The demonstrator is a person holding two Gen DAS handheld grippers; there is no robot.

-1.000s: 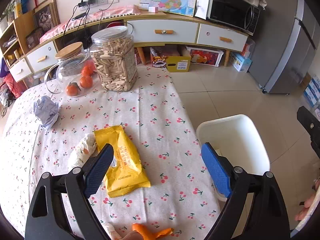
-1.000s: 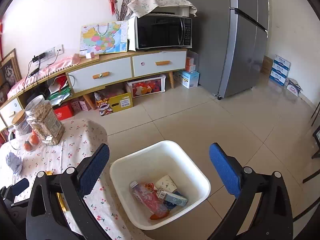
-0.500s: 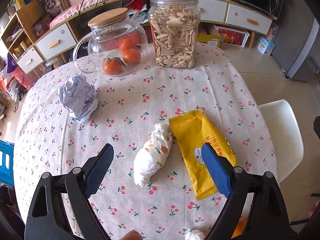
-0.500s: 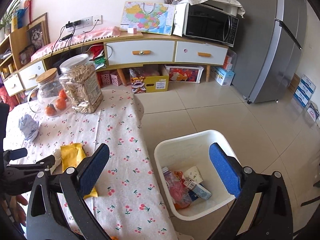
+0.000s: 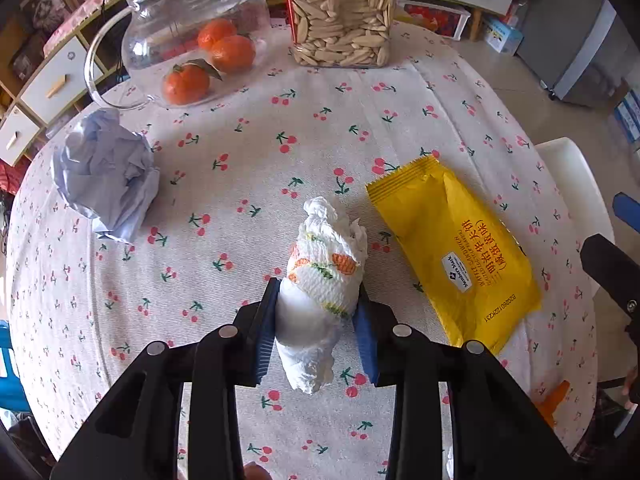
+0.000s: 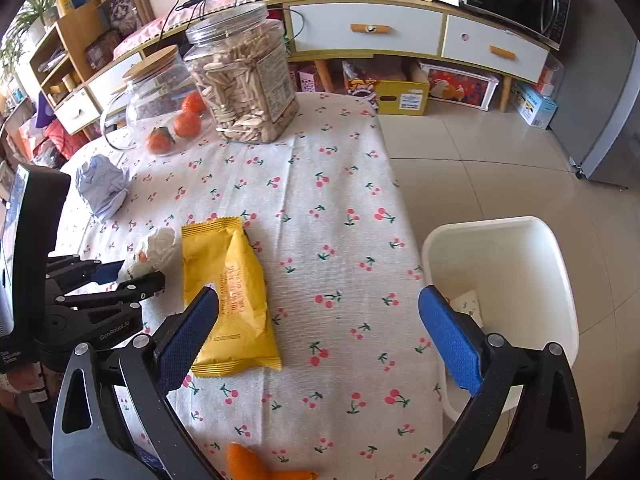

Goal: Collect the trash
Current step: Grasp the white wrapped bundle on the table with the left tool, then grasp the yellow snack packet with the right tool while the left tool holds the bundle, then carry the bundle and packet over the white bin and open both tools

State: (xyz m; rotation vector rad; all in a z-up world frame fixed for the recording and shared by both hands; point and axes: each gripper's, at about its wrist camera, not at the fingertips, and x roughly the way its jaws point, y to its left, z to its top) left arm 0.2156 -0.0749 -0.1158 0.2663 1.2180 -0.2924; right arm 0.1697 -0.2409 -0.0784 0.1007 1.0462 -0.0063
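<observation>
Cherry-print tabletop (image 5: pixel 320 128), white bin (image 6: pixel 516 264) on the floor at 3 o'clock. Left gripper (image 5: pixel 318 320) closing on the crumpled paper towel (image 5: pixel 324 276) mid-body: soft, light, squashes easily. Right gripper (image 6: pixel 318 334) wide open, empty, over the yellow wrapper (image 6: pixel 228 292).

Table (image 6: pixel 340 184) under a cherry-print cloth — it carried a glass jar of oranges (image 5: pixel 188 36), a seed jar (image 5: pixel 344 12), a crumpled blue paper (image 5: pixel 106 172), a twisted paper towel (image 5: pixel 324 272), a yellow packet (image 5: pixel 452 248) and orange peel (image 6: pixel 256 465) at the near edge.
</observation>
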